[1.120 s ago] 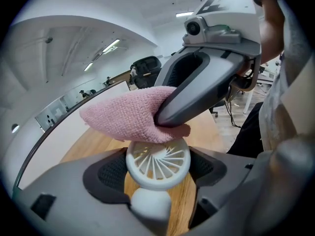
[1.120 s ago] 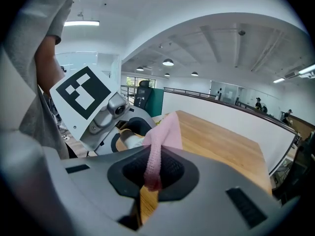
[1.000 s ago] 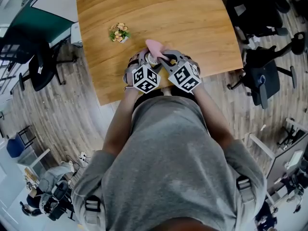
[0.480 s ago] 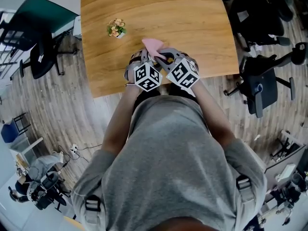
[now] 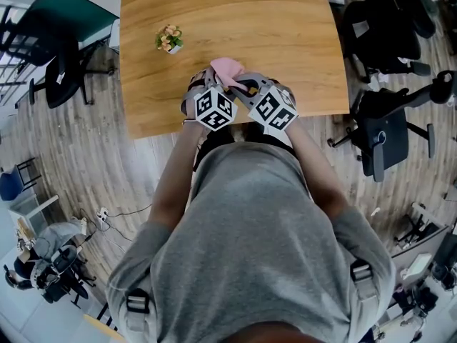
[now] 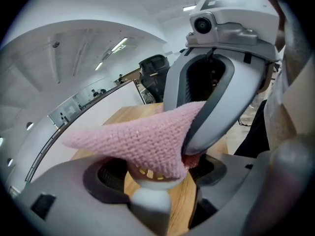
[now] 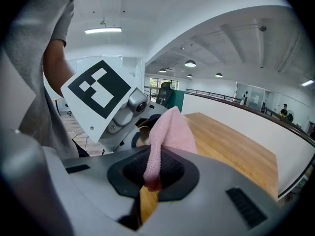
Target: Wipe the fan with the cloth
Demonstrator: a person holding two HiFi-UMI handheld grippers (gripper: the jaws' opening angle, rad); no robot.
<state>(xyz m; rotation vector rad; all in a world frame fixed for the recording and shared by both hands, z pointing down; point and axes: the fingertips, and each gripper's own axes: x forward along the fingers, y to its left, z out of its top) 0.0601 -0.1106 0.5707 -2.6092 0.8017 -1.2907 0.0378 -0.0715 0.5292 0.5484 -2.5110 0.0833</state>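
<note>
Over the near edge of the desk [image 5: 235, 20], my left gripper [image 6: 157, 173] holds the small white fan [image 6: 150, 205] clamped between its jaws. My right gripper [image 7: 151, 181] is pinched almost closed on the pink cloth [image 7: 170, 132], which lies draped across the fan's slotted head, touching it.

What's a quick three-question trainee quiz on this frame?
1. True or false: the right gripper has its jaws shut on the pink cloth.
2. What stands between the jaws of the left gripper? A) a mug B) the white fan C) nothing
3. Name the thing on the table that neither gripper touches.
Key: 1 true; 2 B; 3 the flower pot.
</note>
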